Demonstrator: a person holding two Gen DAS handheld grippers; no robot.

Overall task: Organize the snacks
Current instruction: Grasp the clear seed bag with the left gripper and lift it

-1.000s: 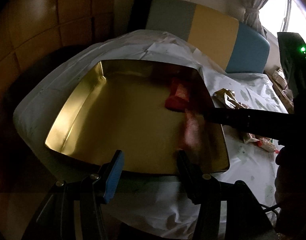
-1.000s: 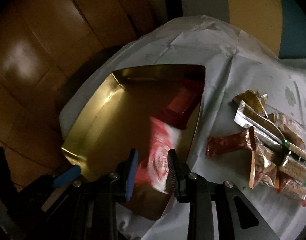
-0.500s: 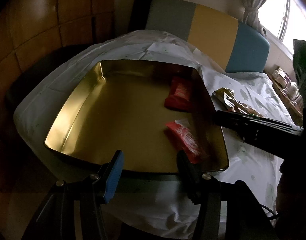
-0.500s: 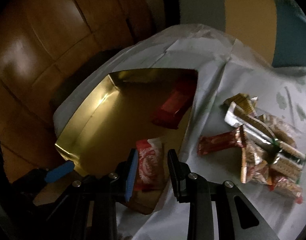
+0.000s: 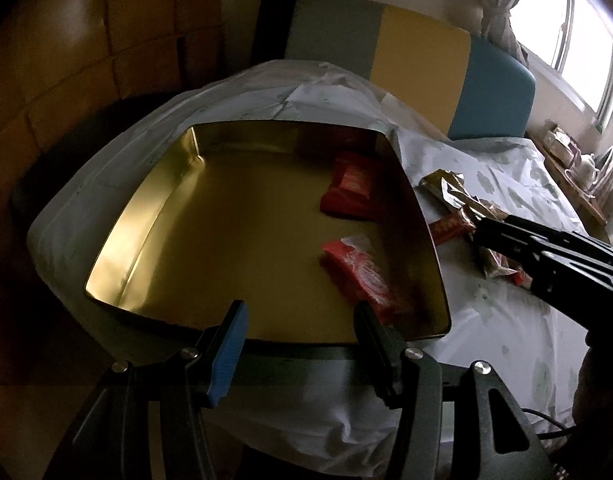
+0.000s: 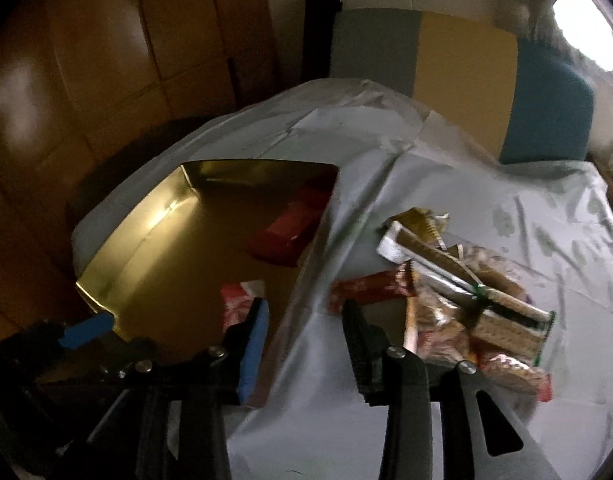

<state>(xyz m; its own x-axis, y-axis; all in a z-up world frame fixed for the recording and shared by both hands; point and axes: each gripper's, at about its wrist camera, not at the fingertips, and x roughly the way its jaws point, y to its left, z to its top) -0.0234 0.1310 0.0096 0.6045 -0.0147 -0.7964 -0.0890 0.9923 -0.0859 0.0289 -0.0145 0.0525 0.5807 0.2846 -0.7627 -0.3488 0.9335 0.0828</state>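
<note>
A shallow gold tin (image 5: 154,216) lies on a pale tablecloth (image 5: 502,332). Two red snack packets lie in it: one at the far right (image 5: 352,194), one red-and-white at the near right (image 5: 360,276). My left gripper (image 5: 298,316) is open and empty at the tin's near rim. My right gripper (image 6: 304,316) is open and empty over the cloth between the tin (image 6: 146,240) and a pile of snacks (image 6: 462,300). A long red bar (image 6: 370,290) lies just beyond its fingertips. The right gripper's body (image 5: 546,256) reaches over the pile in the left wrist view.
A grey, yellow and blue chair back (image 5: 410,64) stands behind the table. Wooden panels (image 6: 106,60) fill the left. A window (image 5: 586,36) is at the right, with small items on a sill (image 5: 566,152).
My right gripper let the red-and-white packet drop into the tin, then pulled out to the right over the cloth toward the snack pile and opened wider. The left gripper has not moved.
</note>
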